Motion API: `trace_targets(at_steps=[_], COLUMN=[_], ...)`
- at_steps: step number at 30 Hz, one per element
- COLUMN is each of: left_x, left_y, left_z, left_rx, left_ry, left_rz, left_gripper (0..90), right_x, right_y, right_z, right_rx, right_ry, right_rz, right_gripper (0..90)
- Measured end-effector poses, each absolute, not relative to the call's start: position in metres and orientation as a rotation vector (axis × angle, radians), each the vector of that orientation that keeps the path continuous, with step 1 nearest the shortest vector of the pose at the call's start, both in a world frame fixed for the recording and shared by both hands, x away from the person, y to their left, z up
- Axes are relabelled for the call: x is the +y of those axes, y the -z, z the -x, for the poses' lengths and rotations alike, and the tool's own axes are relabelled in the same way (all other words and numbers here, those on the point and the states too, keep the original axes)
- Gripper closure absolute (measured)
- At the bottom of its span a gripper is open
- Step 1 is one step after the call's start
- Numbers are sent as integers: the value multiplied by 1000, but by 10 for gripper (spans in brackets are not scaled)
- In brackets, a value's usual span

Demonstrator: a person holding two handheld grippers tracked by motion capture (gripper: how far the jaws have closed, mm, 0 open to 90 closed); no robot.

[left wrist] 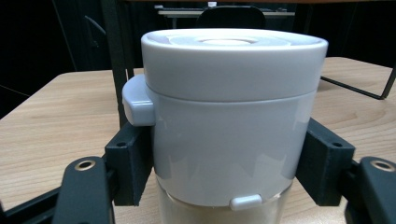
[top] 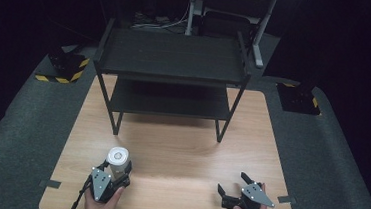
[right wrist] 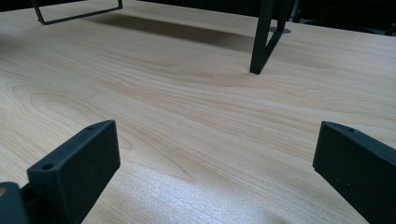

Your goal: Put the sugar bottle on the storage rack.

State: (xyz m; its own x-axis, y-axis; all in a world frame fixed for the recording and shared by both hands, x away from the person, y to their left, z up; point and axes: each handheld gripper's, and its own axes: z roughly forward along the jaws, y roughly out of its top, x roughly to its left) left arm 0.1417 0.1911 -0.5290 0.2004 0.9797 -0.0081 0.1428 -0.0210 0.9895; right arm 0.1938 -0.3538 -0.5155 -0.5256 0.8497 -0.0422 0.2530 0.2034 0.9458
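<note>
Left gripper [top: 112, 175], at 7 o'clock on the table [top: 180, 149], is clenched on a white lidded jar [left wrist: 229, 116]; its jaws press the jar's flanks below the lid, low enough to keep it upright and steady. Right gripper [top: 234, 186], at 5 o'clock, sits released, jaws wide apart over bare wood, judged to be idle. A black two-tier shelf rack [top: 173, 56] stands at 12 o'clock, both tiers bare. The jar's base is cut off in the left gripper view; its contents and whether it rests on the table cannot be determined
</note>
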Motion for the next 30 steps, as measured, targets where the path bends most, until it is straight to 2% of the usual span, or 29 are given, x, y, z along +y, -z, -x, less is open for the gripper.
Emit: trace_targets(at_steps=[13, 30], left_x=[192, 179], left_y=[517, 478], left_z=[-147, -166], left_rx=[1122, 1089], left_ry=[-976, -972], left_rz=[-1420, -1380], left_gripper=[300, 300], right_x=[-354, -354], right_y=[515, 516], right_z=[-194, -194], right_rx=[1904, 1902], right_ry=[-1331, -1327], right_rz=[-1022, -1021], right_gripper=[3, 3])
